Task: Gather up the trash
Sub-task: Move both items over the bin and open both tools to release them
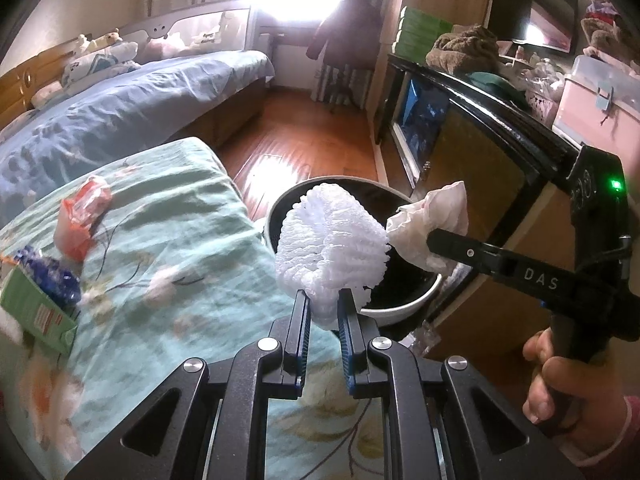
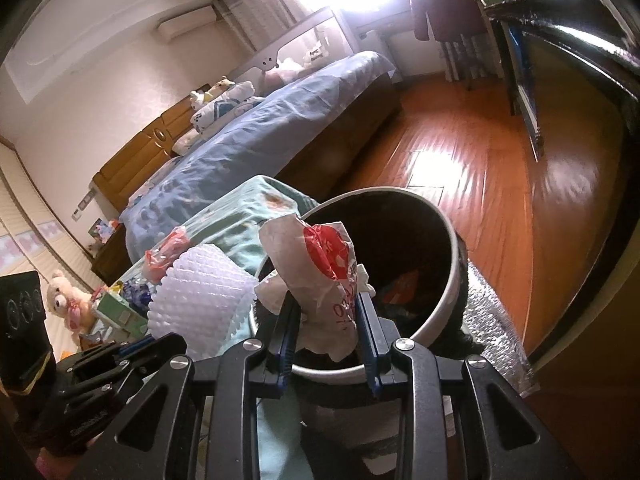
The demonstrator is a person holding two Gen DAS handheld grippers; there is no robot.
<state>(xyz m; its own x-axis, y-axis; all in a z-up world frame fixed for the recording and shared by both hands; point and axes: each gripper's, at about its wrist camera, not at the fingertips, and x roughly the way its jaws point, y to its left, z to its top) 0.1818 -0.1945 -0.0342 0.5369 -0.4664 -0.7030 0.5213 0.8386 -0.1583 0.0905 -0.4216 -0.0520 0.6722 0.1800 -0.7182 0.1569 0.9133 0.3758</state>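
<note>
My left gripper (image 1: 324, 304) is shut on a white foam fruit net (image 1: 332, 248) and holds it over the near rim of the round trash bin (image 1: 400, 308). The net also shows in the right wrist view (image 2: 200, 296). My right gripper (image 2: 326, 300) is shut on a crumpled white and red wrapper (image 2: 320, 272) above the bin (image 2: 444, 304). In the left wrist view the right gripper (image 1: 432, 236) holds that wrapper (image 1: 436, 216) over the bin's right side. Some trash lies inside the bin.
A green floral cushion (image 1: 168, 264) beside the bin carries an orange wrapper (image 1: 80, 216), a blue wrapper (image 1: 48, 280) and a green carton (image 1: 36, 316). A blue bed (image 1: 120, 100) lies behind. A black-edged cabinet (image 1: 480, 120) stands at right on the wood floor (image 1: 304, 140).
</note>
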